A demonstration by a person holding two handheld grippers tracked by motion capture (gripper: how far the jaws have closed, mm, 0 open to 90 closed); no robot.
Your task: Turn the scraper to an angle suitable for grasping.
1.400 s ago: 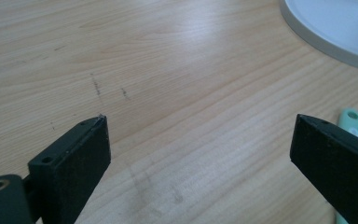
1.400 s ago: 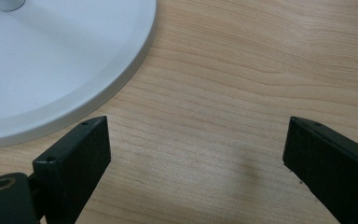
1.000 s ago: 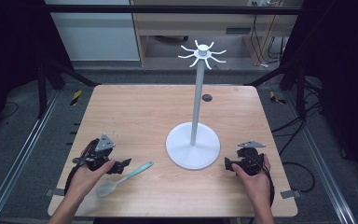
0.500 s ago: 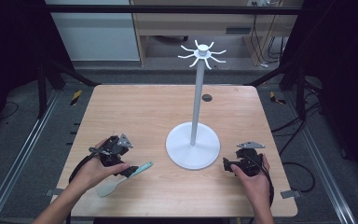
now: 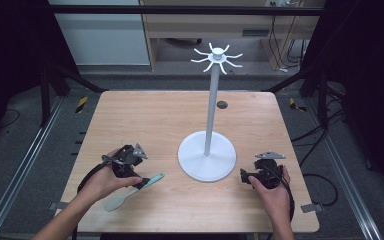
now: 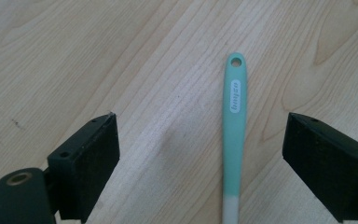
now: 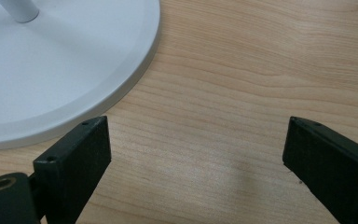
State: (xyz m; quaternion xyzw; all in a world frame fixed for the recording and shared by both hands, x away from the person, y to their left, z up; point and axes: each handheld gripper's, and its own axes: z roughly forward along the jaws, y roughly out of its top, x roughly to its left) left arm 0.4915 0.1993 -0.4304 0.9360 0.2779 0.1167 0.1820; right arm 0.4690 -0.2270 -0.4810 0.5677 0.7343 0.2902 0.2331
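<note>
1. Table (image 5: 145, 115): light wooden top that carries all items listed below.
2. Stand (image 5: 207, 157): white, with a round base, an upright pole and a crown of hooks at the top; it sits right of the table's centre. Its base edge (image 7: 74, 70) lies just ahead of the right gripper.
3. Left gripper (image 5: 141, 184): held low over the near left part of the table. The jaws stand wide apart and have just been closing slightly; the spatula handle lies between them, nearer one jaw, and neither pad touches it.
4. Right gripper (image 5: 243, 175): held just beside the stand base, at the near right. The jaws stand wide apart with bare wood between them.
5. Spatula (image 5: 130, 192): lies flat on the table at the near left. Its teal handle (image 6: 234, 121), with a hanging hole at the end, points toward the stand; its pale blade points toward the near edge.
</note>
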